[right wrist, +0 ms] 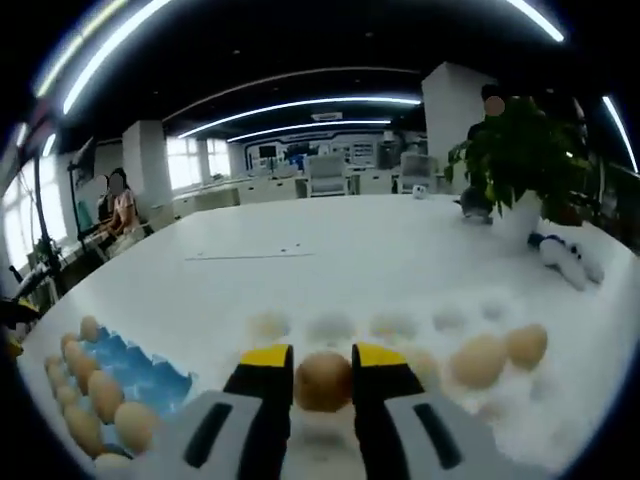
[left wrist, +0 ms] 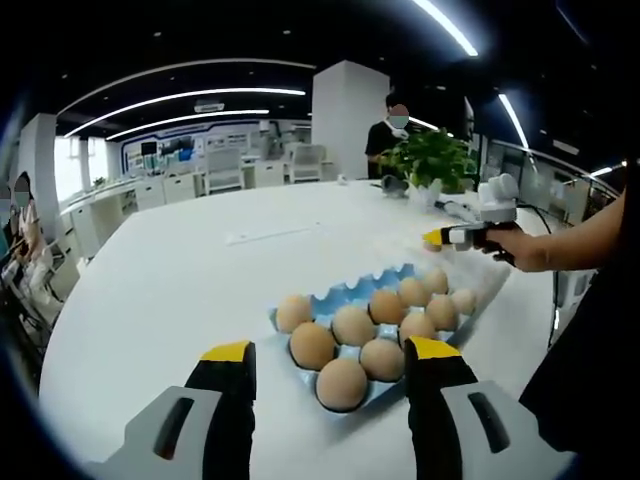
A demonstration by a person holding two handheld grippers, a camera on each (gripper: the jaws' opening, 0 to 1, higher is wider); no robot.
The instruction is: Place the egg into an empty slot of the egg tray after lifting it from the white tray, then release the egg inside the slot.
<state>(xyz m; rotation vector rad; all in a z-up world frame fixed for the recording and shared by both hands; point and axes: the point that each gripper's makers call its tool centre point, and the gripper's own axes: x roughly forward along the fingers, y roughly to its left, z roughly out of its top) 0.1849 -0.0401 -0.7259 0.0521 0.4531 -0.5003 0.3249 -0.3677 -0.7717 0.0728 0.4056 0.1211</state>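
- R tool (right wrist: 323, 372) was closed on an egg (right wrist: 323, 381), held betw. its yellow-tipped jaws, in right gripper view.
- Held egg sat over the white tray (right wrist: 400, 325), whose pale cups looked mostly vacant; 2 more eggs (right wrist: 478, 360) lay in it off to the R. Couldn't tell if held egg was clear of its cup or touching it.
- Blue egg tray (right wrist: 150, 375) lay to the L of R tool in that view, just beside white tray, on the white counter (right wrist: 330, 250). Eggs lined its near edge; several blue slots twd the middle looked unfilled.
- L tool (left wrist: 330, 375) was open, jaws apart, nothing betw. them, hovering near the close end of egg tray (left wrist: 395, 278) in left gripper view.
- R tool (left wrist: 432, 238) seen there beyond tray's far end, in a hand (left wrist: 525, 248).
- Judgement: key relation = empty slots lie L of held egg; R tool carries it, so the move would be a lift then sideways shift L. Egg's long axis couldn't be told.
- Potted plant (left wrist: 432, 160) stood farther back on counter.
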